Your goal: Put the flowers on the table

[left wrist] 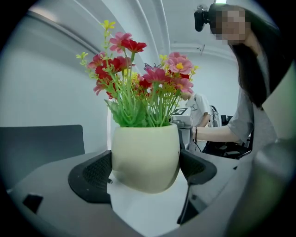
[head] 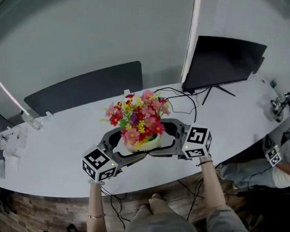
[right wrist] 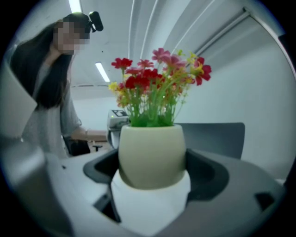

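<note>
A cream pot (head: 143, 144) of red, pink and yellow flowers (head: 137, 116) is near the front edge of the white table (head: 63, 142). My left gripper (head: 129, 147) closes on it from the left and my right gripper (head: 159, 139) from the right. In the left gripper view the pot (left wrist: 145, 157) sits tilted between both dark pads (left wrist: 95, 176), which touch its sides. The right gripper view shows the pot (right wrist: 152, 155) wedged between that gripper's pads (right wrist: 203, 173). I cannot tell whether the pot's base rests on the table.
A black monitor (head: 225, 59) stands at the back right, with cables (head: 183, 93) running from it towards the pot. A dark panel (head: 84, 87) stands along the table's far side. Another person (head: 280, 163) with a marker cube sits at the right. Small items (head: 14, 138) lie at the far left.
</note>
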The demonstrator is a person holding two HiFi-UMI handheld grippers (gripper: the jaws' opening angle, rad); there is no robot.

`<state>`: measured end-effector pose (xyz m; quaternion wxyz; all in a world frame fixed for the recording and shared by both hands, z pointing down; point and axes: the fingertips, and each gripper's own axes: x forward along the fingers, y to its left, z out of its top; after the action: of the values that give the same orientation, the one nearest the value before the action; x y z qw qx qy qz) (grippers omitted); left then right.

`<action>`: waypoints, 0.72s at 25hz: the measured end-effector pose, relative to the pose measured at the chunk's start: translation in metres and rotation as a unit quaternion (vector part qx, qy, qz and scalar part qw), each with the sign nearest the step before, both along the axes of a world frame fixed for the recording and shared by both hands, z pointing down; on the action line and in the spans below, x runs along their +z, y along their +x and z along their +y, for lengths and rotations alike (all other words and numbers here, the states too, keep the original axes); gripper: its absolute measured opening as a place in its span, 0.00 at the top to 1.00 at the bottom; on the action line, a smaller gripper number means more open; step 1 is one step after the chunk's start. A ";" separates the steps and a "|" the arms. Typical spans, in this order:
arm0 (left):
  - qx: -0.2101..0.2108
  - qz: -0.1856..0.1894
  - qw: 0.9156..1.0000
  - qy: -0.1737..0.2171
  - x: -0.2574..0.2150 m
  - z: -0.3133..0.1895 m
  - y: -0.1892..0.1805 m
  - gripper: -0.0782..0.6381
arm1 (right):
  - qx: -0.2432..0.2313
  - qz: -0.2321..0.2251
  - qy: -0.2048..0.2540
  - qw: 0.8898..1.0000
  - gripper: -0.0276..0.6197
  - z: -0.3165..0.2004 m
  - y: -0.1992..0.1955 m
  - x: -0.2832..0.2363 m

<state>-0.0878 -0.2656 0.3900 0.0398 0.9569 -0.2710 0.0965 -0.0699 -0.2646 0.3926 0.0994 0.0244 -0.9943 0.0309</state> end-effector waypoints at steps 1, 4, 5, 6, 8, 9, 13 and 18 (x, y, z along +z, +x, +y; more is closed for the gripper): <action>-0.003 0.000 1.000 -0.005 0.003 -0.001 0.000 0.25 | -0.003 -0.001 -0.005 1.000 0.27 -0.001 0.000 0.003; -0.011 0.012 1.000 -0.020 0.012 -0.012 -0.004 0.25 | -0.006 -0.008 -0.021 1.000 0.27 -0.012 -0.003 0.009; -0.012 0.016 1.000 -0.023 0.015 -0.016 -0.006 0.25 | -0.005 -0.010 -0.025 1.000 0.27 -0.016 -0.005 0.012; -0.012 0.019 0.999 -0.026 0.019 -0.019 -0.009 0.25 | -0.003 -0.012 -0.028 1.000 0.27 -0.020 -0.007 0.016; -0.012 0.022 0.999 -0.037 0.030 -0.021 -0.014 0.25 | -0.001 -0.013 -0.037 0.999 0.27 -0.021 -0.012 0.026; -0.012 0.022 0.999 -0.042 0.035 -0.021 -0.016 0.25 | -0.001 -0.013 -0.042 0.999 0.27 -0.022 -0.014 0.032; -0.013 0.012 0.999 -0.046 0.055 -0.029 -0.020 0.25 | -0.001 -0.017 -0.047 0.999 0.27 -0.029 -0.018 0.052; -0.012 0.008 0.999 -0.044 0.082 -0.038 -0.023 0.25 | 0.001 -0.018 -0.040 0.999 0.27 -0.039 -0.021 0.080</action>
<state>-0.1112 -0.3038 0.4720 0.0854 0.9515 -0.2780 0.1006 -0.0914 -0.3035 0.4724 0.0827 0.0210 -0.9938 0.0713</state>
